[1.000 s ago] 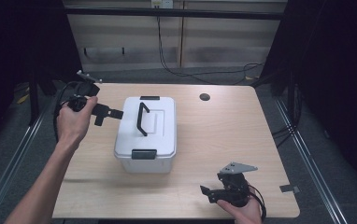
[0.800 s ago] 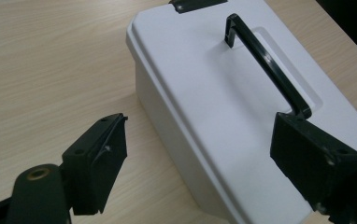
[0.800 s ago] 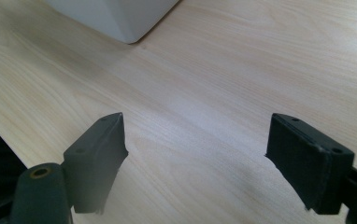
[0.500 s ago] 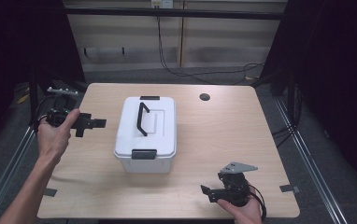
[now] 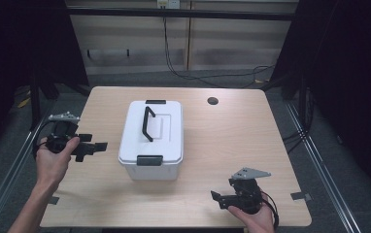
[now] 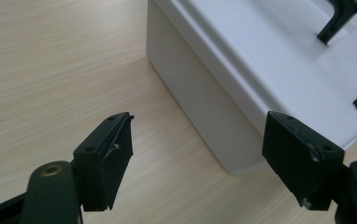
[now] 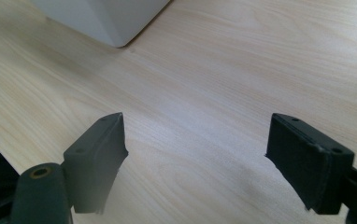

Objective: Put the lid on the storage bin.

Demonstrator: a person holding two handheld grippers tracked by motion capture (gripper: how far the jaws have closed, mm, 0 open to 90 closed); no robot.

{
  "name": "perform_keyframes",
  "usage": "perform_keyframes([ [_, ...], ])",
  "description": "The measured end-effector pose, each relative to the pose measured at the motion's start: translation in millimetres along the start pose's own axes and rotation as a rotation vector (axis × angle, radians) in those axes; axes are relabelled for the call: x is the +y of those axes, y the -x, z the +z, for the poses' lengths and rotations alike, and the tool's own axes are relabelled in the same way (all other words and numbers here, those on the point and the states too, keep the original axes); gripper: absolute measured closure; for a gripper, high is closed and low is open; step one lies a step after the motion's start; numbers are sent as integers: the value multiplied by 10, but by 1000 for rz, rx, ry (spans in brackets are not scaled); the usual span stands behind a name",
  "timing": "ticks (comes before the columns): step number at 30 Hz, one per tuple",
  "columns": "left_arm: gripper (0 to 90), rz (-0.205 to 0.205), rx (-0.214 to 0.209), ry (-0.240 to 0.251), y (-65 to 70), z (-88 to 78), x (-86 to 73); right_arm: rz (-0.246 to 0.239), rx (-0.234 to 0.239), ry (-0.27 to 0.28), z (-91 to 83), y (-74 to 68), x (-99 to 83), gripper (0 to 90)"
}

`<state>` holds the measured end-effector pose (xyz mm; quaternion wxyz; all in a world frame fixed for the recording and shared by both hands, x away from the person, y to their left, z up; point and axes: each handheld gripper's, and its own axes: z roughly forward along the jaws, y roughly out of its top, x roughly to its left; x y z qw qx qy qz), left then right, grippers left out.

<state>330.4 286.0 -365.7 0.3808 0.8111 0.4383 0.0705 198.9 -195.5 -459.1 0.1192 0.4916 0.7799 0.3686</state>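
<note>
Centrally, boxy plastic bin (image 5: 150, 141) (matte white)

Lidded storage box (image 5: 150, 140) sits mid counter (image 5: 232, 145); left hand-held gripper (image 5: 92, 146) just beside its left, right hand-held gripper (image 5: 221, 199) near front-right edge.

One desk (image 5: 232, 141) carries one white box (image 5: 152, 145) with one black handle (image 5: 148, 124) on its lid and two dark latches, one at each end. Two claws are in sight: the left claw (image 5: 96, 145) and the right claw (image 5: 218, 199), each in one hand. One round hole (image 5: 212, 101) sits in the desk.
</note>
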Motion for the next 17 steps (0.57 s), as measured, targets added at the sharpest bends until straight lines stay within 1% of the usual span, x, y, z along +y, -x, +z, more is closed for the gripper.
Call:
perform_keyframes([
  [1, 243, 2, 5, 9, -11, -7, -41, 1, -1, -1, -4, 0, -1, 191],
  [3, 243, 7, -3, 24, -23, -13, -138, 2, -4, -1, -12, 3, -5, 191],
  [4, 243, 0, -1, 32, -17, 3, -195, 1, -4, 0, -14, 6, -5, 191],
  [5, 242, 3, -3, 20, -19, 19, -247, 2, -6, 1, -12, 9, -5, 191],
  [6, 239, 9, -3, 19, -25, 34, -301, 6, -8, -2, -9, 11, -4, 190],
  [7, 239, 6, 4, 26, -27, 44, -355, 7, -9, -3, -5, 14, -2, 189],
  [8, 233, 0, -2, 32, -37, 66, -396, 6, -10, -3, 0, 17, 0, 189],
  [9, 220, 1, -15, 18, -58, 92, -420, 9, -11, -2, 4, 15, 1, 190],
  [11, 201, -11, -10, -2, -83, 137, -454, 1, -19, -9, 22, 16, 5, 188],
  [12, 201, -17, -5, 7, -79, 148, -475, 1, -19, -9, 22, 16, 5, 188],
  [13, 194, -2, -7, 9, -82, 143, -493, 2, -23, -8, 24, 14, 6, 188],
  [14, 194, -5, -9, 12, -75, 145, -510, 1, -23, 0, 24, 15, 5, 189],
  [15, 194, 4, -8, 10, -76, 138, -525, 1, -26, 3, 24, 15, 4, 189],
  [17, 194, 0, 6, 26, -62, 119, -582, 7, -30, 9, 34, 34, 5, 188],
])
